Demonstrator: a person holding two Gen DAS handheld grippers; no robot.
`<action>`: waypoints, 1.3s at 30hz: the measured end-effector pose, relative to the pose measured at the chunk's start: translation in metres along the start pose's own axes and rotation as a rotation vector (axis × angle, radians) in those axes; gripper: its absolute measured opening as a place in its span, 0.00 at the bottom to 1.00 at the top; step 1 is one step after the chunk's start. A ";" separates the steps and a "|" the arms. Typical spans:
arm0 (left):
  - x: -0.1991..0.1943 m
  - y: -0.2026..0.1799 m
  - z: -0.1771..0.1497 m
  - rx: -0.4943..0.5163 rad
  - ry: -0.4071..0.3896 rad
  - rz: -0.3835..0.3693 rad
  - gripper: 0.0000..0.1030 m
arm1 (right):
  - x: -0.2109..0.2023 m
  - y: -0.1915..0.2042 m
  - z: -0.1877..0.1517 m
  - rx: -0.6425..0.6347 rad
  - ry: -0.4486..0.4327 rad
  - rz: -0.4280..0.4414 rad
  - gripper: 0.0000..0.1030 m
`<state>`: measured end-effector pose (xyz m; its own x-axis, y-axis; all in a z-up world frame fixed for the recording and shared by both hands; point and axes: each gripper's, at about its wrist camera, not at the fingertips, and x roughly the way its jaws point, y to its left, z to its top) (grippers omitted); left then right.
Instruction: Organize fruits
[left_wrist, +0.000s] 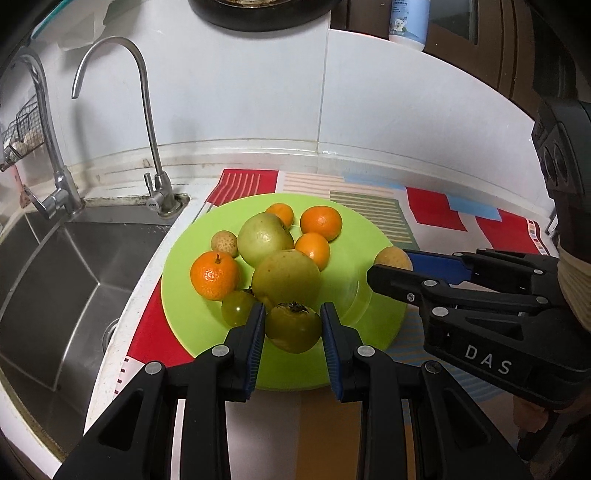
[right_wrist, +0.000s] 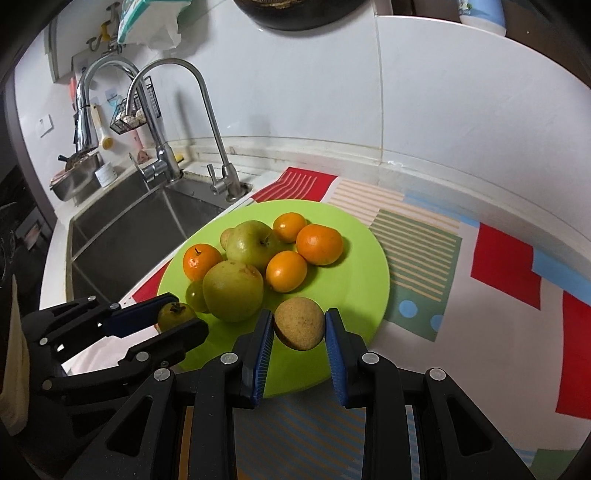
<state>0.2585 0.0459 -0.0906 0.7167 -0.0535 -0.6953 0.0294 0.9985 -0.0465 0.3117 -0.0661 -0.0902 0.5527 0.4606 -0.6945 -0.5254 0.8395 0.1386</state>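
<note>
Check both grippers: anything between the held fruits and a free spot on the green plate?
Nothing visible. The left gripper holds a green persimmon over the green plate's near edge; the right gripper holds a brown round fruit over bare plate. The fruit pile sits farther back.

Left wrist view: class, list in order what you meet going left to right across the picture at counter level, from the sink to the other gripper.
Sink → stemmed orange → green persimmon held in the left gripper → tan fruit held in the right gripper.
</note>
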 end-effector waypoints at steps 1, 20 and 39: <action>0.000 0.000 0.000 -0.001 -0.002 -0.001 0.30 | 0.000 0.000 0.000 0.003 -0.001 0.004 0.29; -0.044 0.004 0.002 0.038 -0.075 0.054 0.57 | -0.056 0.003 -0.020 0.101 -0.075 -0.137 0.38; -0.102 0.011 -0.011 0.173 -0.165 -0.086 0.78 | -0.143 0.048 -0.069 0.300 -0.238 -0.468 0.76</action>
<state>0.1782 0.0623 -0.0277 0.8098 -0.1497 -0.5672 0.2038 0.9785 0.0328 0.1627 -0.1120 -0.0326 0.8289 0.0458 -0.5575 -0.0057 0.9973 0.0735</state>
